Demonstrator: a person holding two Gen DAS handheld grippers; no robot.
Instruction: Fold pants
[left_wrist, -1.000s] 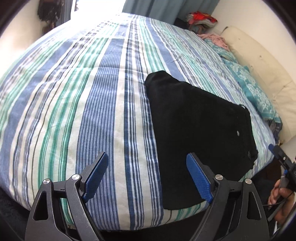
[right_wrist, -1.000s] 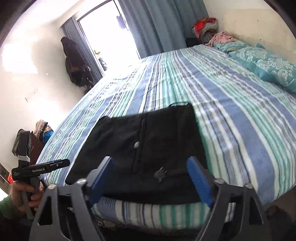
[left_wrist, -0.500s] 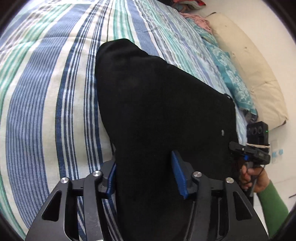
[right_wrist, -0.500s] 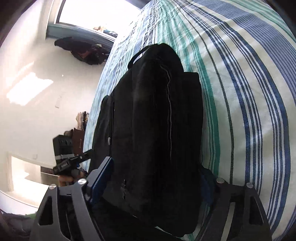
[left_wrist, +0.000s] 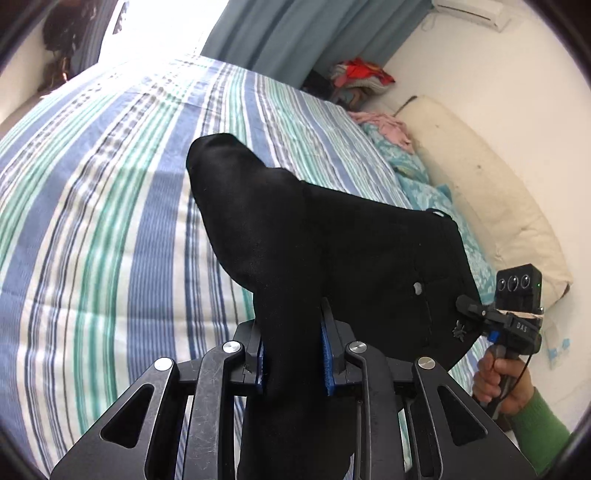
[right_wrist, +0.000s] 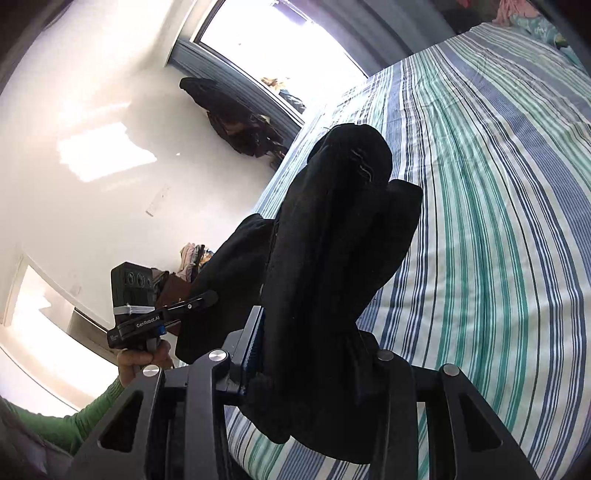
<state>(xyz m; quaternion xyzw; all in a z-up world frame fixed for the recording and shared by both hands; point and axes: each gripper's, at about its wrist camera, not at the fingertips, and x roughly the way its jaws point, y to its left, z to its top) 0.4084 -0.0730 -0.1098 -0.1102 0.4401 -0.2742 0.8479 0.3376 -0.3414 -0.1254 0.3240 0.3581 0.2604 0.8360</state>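
Only the left wrist view shows the head of the bed (left_wrist: 110, 206): a long cream cushion (left_wrist: 480, 192) against the white wall, teal patterned pillows (left_wrist: 424, 184) below it, pink cloth (left_wrist: 384, 125) on them, and a heap of red and grey clothes (left_wrist: 358, 75) in the corner by the blue-grey curtain (left_wrist: 295, 33). Only the right wrist view shows the bright window (right_wrist: 280, 40), dark garments (right_wrist: 236, 118) hanging on the white wall under it, and a small pile of clothing (right_wrist: 192, 258) low down.

There is one pair of black pants (left_wrist: 332, 243), soft matte cloth, folded into a thick pad and lifted at its near edge above the bedsheet, which is striped in blue, green and white. Two grippers hold it, one at each near corner. The left gripper (left_wrist: 291, 354) has its jaws, which have just been closing, clamped on a bunched fold, the blue ribbed pads pressed to the cloth on both sides. The right gripper (right_wrist: 314, 358) has also just been closing its jaws and is clamped on a thicker wad of layers; one blue pad shows, the other is buried in cloth. Each view catches the other gripper at its edge, held by a hand (left_wrist: 498, 380) in a green sleeve (left_wrist: 539, 432).
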